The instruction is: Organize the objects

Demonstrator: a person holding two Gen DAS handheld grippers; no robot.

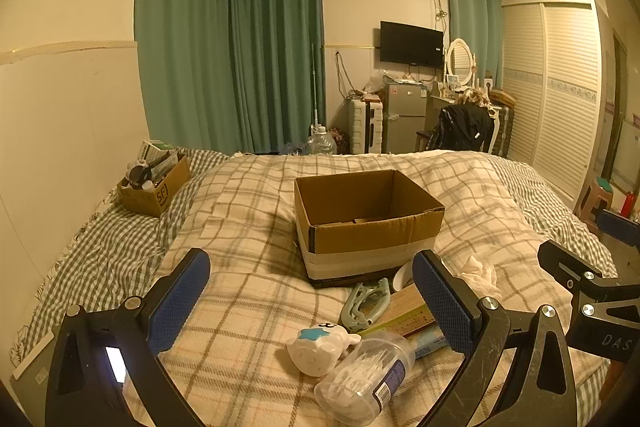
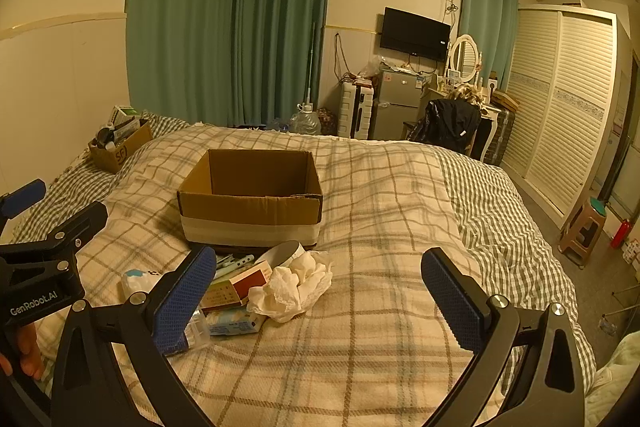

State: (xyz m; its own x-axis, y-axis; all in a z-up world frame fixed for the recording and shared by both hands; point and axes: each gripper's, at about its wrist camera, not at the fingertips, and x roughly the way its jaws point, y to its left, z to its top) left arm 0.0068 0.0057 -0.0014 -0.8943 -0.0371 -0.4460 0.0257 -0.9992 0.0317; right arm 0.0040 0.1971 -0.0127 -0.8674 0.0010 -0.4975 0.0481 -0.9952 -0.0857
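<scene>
On the plaid quilt (image 1: 248,211) in front of me:

- I count two cardboard boxes. The open box (image 1: 366,223) sits mid-bed with a pale band around its base; only a scrap of cardboard shows on its floor in the left wrist view. The smaller box (image 1: 154,189) stands well apart by the wall, packed with odds and ends (too small to name).
- One loose pile lies just before the open box: one clear jar of cotton swabs (image 1: 366,379) on its side, one white toy (image 1: 320,345) with a blue star, one pale green folding hanger (image 1: 366,303), one crumpled white cloth (image 2: 292,285), one red-and-cream carton (image 2: 236,287), one roll of tape (image 2: 282,253).
- My left gripper (image 1: 312,301) hovers over the jar and toy, fingers spread wide, gripping nothing.
- My right gripper (image 2: 318,293) hangs beside the cloth, fingers equally wide apart, empty.
</scene>
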